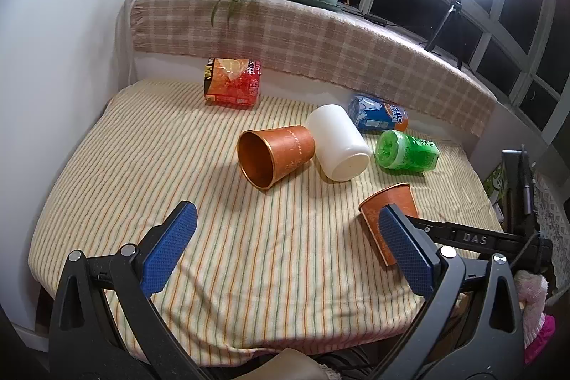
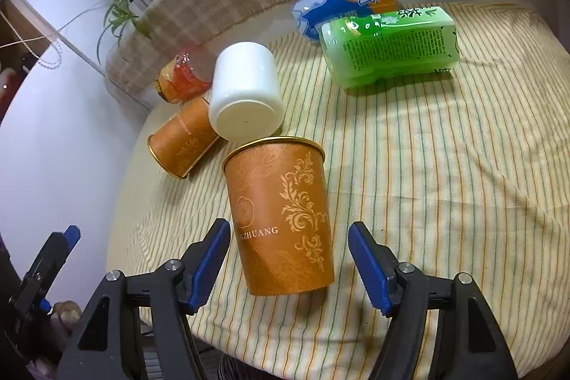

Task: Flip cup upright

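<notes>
The near orange cup (image 2: 281,219) stands on the striped cloth (image 2: 445,202) close to the front edge, mouth up with its gold rim on top; in the right wrist view it looks tilted, which may be only the lens. The right gripper (image 2: 288,259) brackets it with jaws spread: both blue pads are beside the cup wall, with a clear gap on the right side, and on the left I cannot tell whether the pad touches. So this cup appears righted and not gripped.

The left gripper (image 1: 288,237) hovers above the front of the cloth, jaws wide apart and holding nothing.

Toward the middle of the cloth, 1 more orange cup (image 1: 276,155) lies on its side, its open mouth facing the left edge, touching a white cup (image 1: 338,141) that also lies on its side. A green pack (image 1: 406,150) and a blue pack (image 1: 377,114) lie toward the back right corner, a red-orange pack (image 1: 231,81) at the back edge.

Judging from this, 1 flip is done; if the other 2 cups count, both are left.
</notes>
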A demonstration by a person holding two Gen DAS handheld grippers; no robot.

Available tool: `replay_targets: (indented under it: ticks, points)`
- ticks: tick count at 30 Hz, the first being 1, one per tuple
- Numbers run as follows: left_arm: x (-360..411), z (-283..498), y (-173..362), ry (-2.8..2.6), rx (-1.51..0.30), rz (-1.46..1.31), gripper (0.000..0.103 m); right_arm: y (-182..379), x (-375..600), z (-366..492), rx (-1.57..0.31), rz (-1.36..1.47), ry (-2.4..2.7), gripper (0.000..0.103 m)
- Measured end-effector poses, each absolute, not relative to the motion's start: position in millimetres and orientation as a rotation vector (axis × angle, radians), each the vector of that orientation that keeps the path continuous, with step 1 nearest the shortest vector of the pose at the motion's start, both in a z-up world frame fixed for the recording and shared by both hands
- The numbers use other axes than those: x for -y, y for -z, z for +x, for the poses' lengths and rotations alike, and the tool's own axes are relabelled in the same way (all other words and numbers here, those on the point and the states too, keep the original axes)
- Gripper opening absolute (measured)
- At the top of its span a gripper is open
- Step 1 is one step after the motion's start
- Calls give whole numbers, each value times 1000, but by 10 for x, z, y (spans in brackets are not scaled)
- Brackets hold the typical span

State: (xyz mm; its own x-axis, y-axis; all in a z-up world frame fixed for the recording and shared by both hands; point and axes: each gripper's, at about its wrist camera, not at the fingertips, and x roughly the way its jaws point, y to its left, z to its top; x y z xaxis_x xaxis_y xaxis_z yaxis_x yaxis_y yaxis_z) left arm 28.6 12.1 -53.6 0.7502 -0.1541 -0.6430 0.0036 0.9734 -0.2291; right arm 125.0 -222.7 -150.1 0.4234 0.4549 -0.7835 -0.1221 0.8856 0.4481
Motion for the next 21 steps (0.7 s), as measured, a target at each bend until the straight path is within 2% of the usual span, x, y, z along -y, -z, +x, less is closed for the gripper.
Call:
replay_targets:
  ticks: [15, 21]
  points:
    - [314, 547, 692, 222, -827, -311, 103, 1003, 2767, 627, -841, 167, -187, 85]
    - [492, 719, 827, 294, -910, -389, 103, 942, 2960, 474, -820, 163, -125, 85]
